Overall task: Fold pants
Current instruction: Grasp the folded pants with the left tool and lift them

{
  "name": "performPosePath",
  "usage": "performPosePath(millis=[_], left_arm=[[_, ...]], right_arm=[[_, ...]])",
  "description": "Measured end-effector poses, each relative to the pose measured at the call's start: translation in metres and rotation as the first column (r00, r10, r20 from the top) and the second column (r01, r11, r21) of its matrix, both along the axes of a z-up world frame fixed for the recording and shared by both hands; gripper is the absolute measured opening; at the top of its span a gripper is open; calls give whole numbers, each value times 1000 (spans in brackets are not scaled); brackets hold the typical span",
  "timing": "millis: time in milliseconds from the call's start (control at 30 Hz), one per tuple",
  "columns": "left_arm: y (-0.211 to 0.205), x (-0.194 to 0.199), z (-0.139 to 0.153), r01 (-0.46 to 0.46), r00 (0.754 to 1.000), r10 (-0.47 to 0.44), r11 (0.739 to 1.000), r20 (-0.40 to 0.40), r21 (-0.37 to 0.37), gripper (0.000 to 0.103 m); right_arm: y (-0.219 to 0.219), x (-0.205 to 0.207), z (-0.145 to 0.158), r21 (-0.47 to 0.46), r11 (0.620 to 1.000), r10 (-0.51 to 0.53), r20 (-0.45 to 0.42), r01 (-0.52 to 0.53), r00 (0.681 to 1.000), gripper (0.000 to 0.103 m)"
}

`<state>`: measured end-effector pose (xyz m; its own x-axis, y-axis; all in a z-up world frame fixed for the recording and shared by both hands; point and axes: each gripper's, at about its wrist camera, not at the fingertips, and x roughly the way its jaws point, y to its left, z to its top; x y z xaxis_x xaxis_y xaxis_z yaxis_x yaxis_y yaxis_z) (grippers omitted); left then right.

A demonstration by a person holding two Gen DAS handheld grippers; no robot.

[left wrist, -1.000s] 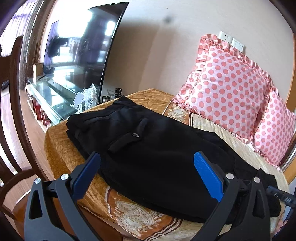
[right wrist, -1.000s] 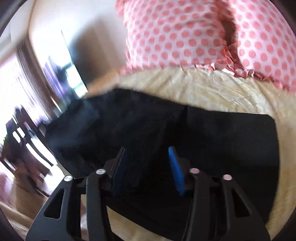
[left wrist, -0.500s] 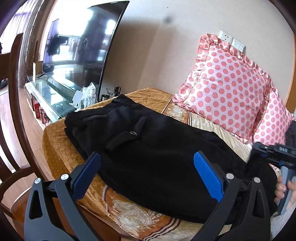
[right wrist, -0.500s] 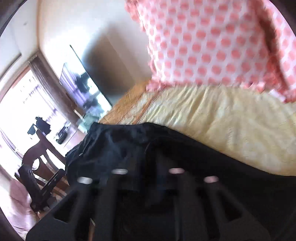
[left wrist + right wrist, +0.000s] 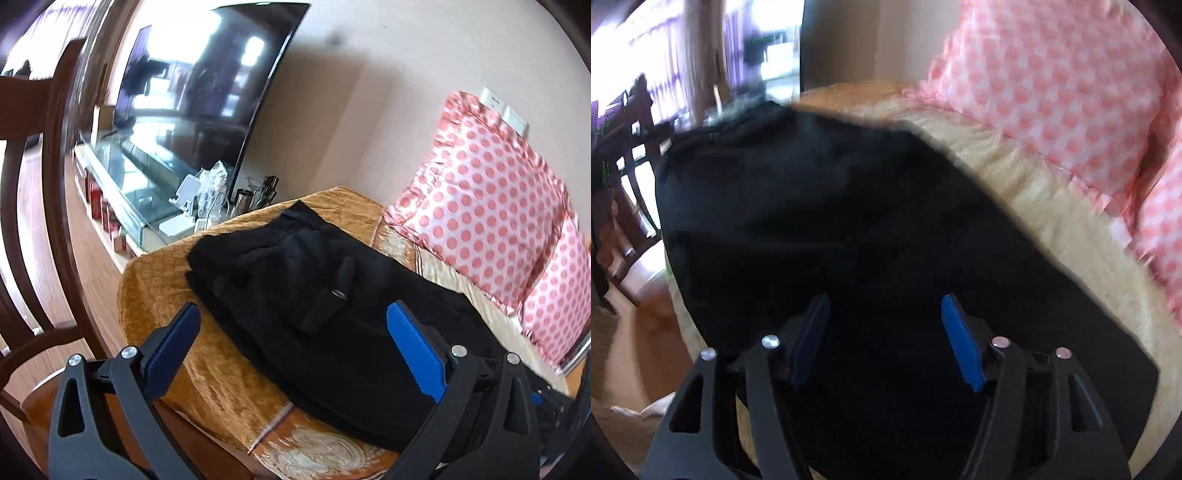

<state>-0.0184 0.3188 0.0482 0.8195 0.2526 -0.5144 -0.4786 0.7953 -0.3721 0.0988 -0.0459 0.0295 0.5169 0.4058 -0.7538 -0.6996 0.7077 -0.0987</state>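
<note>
Black pants (image 5: 332,302) lie folded lengthwise on a sofa with a golden patterned cover (image 5: 162,280), waistband toward the far left end. My left gripper (image 5: 291,347) is open and empty, hovering above the near edge of the pants. In the right wrist view the pants (image 5: 831,221) fill the middle. My right gripper (image 5: 882,332) is open and empty just over the leg end of the pants.
Two pink polka-dot pillows (image 5: 491,206) lean on the wall behind the pants and also show in the right wrist view (image 5: 1052,85). A dark wooden chair (image 5: 44,229) stands at the left. A large TV (image 5: 207,88) on a glass stand with small items is beyond the sofa's end.
My right gripper has opened wider and moved back over the leg end of the pants. My left gripper has swung slightly leftward and stayed open. The pants have not moved.
</note>
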Motion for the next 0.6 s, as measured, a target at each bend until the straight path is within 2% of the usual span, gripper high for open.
performPosePath(millis=[67,133,300,467,533,600], left_arm=[[12,1,-1,-3,1000,3,999,3,-50,101],[26,6,-5,30,999,-27,990,26,-137,101],[55,19,-21,17,1000,-17,949,4,-315,99],[66,20,-22,-14,1000,21,922,14,-387,98],[66,22,-22,-3,1000,10,917,14,-398,98],[65,21,-25,43,998,-20,888,54,-458,98]], right_arm=[[-10,9,-1,57,998,-23,-77,27,997,65],[-18,17,-4,111,992,-40,-138,55,990,67],[-16,15,-4,102,994,-36,-104,47,994,67],[-15,16,-5,114,992,-36,-110,48,993,69],[-16,15,-6,118,992,-37,-112,50,993,70],[-16,16,-6,122,991,-35,-114,49,993,70]])
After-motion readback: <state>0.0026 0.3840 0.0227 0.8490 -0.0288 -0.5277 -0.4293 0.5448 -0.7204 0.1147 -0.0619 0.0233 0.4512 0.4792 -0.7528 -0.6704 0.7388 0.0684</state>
